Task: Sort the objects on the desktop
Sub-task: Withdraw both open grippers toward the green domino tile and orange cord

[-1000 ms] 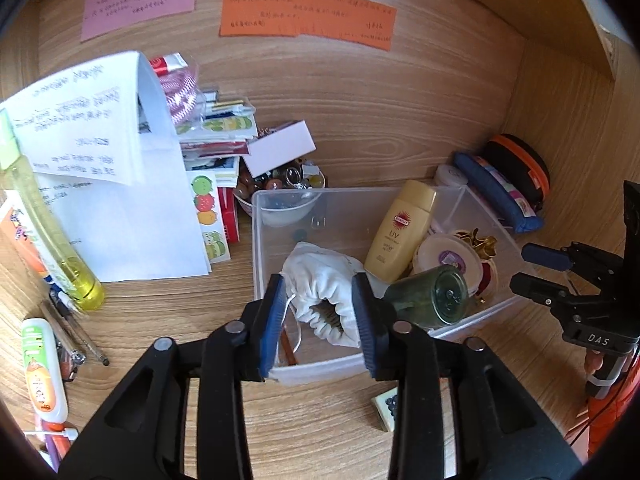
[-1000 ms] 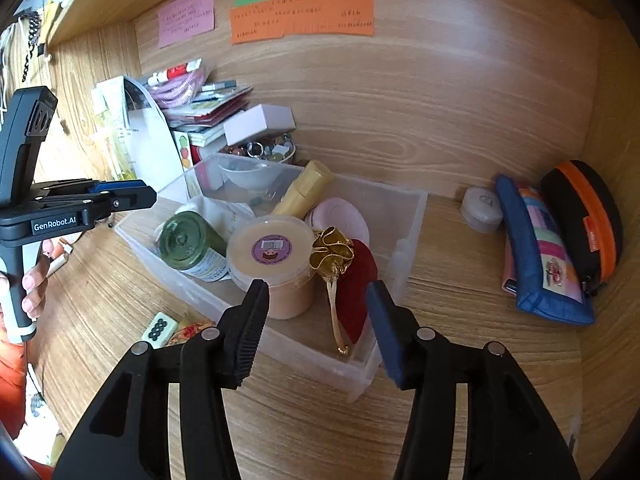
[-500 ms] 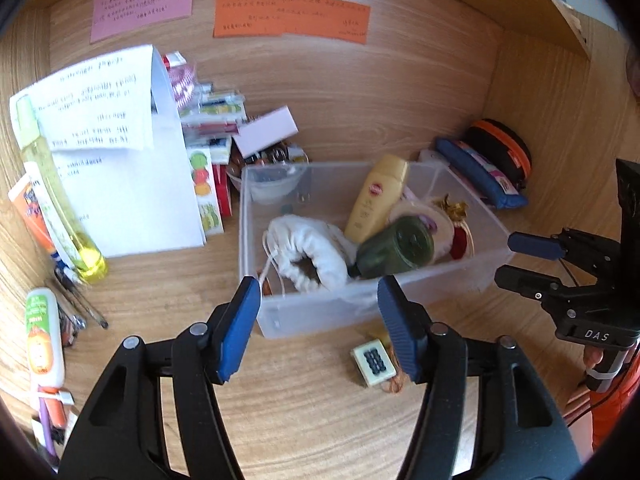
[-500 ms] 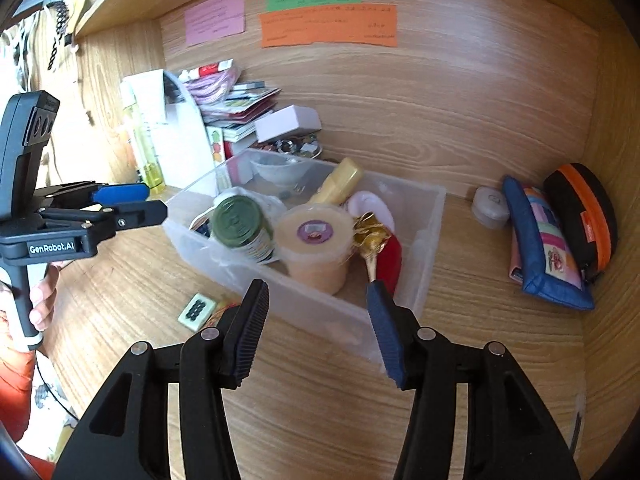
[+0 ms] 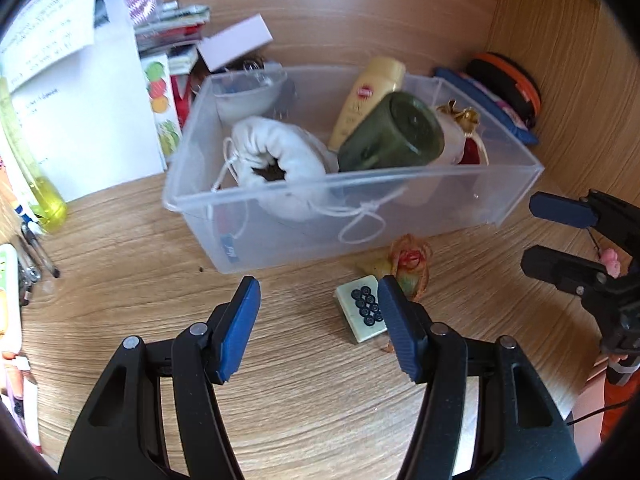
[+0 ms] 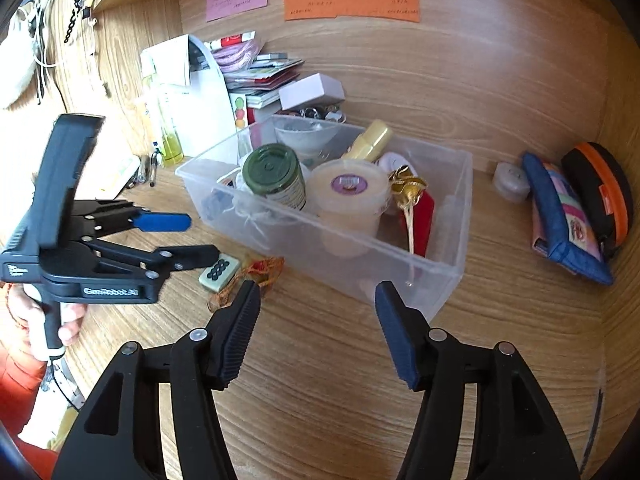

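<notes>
A clear plastic bin [image 5: 400, 190] [image 6: 452, 208] stands on the wooden desk. It holds a white drawstring pouch [image 5: 276, 152], a green-lidded jar [image 5: 394, 136] [image 6: 274, 174], a yellow sunscreen bottle [image 5: 366, 100] and a cream tub [image 6: 350, 196]. In front of the bin lie a mahjong tile [image 5: 362, 306] [image 6: 219, 272] and an orange-red ribbon trinket [image 5: 410, 266] [image 6: 260, 272]. My left gripper [image 5: 320, 320] [image 6: 200, 240] is open and empty, just above the tile. My right gripper [image 6: 316, 324] [image 5: 540, 232] is open and empty, in front of the bin's near corner.
A stack of booklets, paper and a white box [image 5: 236, 42] stands behind the bin at the left. A yellow bottle [image 5: 34, 168] and pens [image 5: 36, 256] lie at the far left. A blue pencil case [image 6: 560, 216], an orange-black case [image 6: 600, 188] and a small white pot [image 6: 510, 180] lie at the right.
My left gripper opened, let go of the white pouch inside the bin, drew back and now points down at the tile. The right gripper drew back from the bin.
</notes>
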